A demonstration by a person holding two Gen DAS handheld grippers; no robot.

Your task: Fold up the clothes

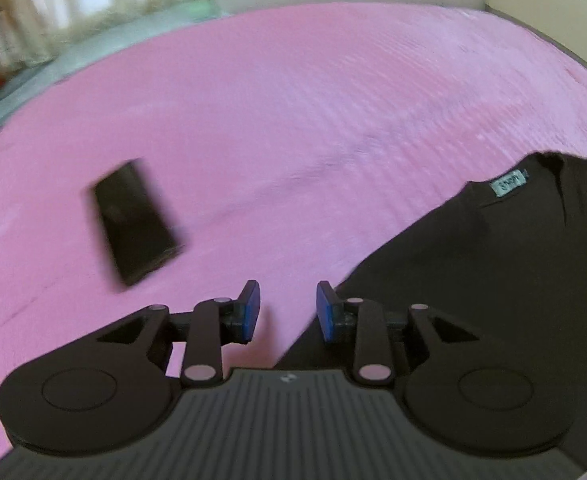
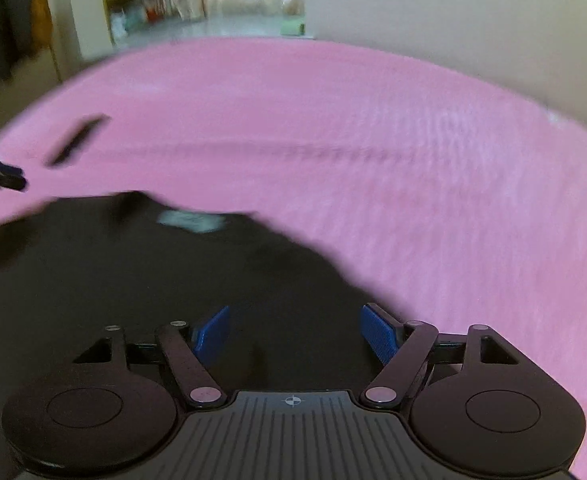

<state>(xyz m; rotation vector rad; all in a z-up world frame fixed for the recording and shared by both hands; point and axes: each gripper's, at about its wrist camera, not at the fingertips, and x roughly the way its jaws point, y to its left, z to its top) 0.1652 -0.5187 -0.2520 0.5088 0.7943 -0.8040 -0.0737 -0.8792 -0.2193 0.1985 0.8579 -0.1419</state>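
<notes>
Two grippers hang above a bed covered in a pink sheet, and neither holds anything. The left gripper has its blue pads a narrow gap apart, with bare sheet and the garment's edge below them; the right gripper stands wide, over dark cloth, with nothing between its pads.

A black T-shirt lies flat on the sheet, spread out as if ready for its next fold. Its collar, marked by a teal neck label, points away from the person, toward the far side of the bed, so its long axis seems to run from the near edge outward. From the left wrist view it fills the lower right; from the right wrist view it fills the lower left, so the shirt sits between the two hands, probably so that each can take a side.

Well apart from the shirt, on the left, a black phone lies flat on the sheet, clear of the folding area. How many folds are already made I cannot tell, since blur hides the shirt's edges.
</notes>
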